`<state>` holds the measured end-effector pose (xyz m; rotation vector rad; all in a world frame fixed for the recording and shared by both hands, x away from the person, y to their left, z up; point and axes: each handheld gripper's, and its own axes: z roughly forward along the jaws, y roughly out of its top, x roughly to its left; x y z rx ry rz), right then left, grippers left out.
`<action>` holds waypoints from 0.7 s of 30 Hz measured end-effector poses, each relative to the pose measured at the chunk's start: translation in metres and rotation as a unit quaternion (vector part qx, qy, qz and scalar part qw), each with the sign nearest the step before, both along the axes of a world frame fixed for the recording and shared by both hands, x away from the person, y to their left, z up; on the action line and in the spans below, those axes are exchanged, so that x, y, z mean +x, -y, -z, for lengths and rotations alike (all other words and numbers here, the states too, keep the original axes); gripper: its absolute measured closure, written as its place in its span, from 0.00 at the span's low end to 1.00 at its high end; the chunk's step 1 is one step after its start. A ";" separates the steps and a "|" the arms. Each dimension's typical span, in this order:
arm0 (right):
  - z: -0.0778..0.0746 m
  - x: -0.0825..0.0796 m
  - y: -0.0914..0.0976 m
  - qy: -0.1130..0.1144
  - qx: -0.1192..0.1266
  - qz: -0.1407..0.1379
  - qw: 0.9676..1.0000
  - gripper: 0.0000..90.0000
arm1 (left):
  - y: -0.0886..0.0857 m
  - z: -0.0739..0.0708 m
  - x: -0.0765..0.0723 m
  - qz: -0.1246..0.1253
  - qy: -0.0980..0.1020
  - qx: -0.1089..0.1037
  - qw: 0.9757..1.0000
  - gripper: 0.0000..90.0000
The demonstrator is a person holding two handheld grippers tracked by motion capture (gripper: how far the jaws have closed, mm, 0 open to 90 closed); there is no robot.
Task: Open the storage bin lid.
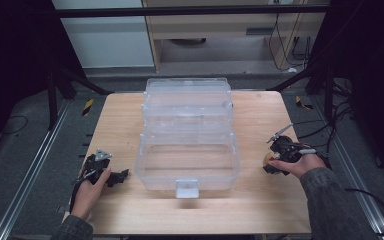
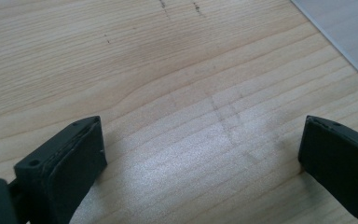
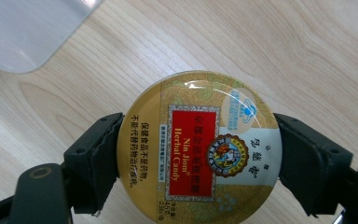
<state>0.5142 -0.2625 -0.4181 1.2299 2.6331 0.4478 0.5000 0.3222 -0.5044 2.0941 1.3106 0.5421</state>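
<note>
The right gripper's fingers (image 3: 93, 163) are clamped on a round candy tin (image 3: 198, 148), one pad on each side of its rim, with the printed lid facing the camera. The tin is a flat disc, so it has no real long axis; its label text runs lengthwise along the line of the fingers, and its flat faces lie roughly level with the desk (image 3: 307, 56) below. In the high view the right gripper (image 1: 280, 155) sits at the desk's right edge with the tin showing beneath the hand.

The open clear plastic box (image 1: 187, 150) lies toward the desk's middle, on the inner side of the right hand, its long side running across the desk and its stepped trays folded back away from the person. The right hand is clearly the nearer one for carrying the tin there, likely into the deep front compartment.

The left gripper (image 1: 111, 175) rests by the box's left front corner, its fingers (image 2: 74, 158) apart with bare wood between them.
</note>
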 end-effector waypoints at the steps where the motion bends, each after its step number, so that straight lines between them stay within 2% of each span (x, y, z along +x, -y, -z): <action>1: -0.002 0.000 -0.001 0.001 0.000 0.000 1.000 0.23 | 0.000 0.000 0.000 0.000 0.000 0.000 1.000 0.00; 14: -0.028 -0.002 -0.012 0.017 0.001 -0.018 1.000 0.23 | 0.000 0.001 0.000 0.000 0.003 -0.002 1.000 0.00; 21: -0.039 -0.001 -0.018 0.018 0.001 -0.028 0.999 0.23 | 0.000 0.001 0.000 0.000 0.003 -0.004 1.000 0.00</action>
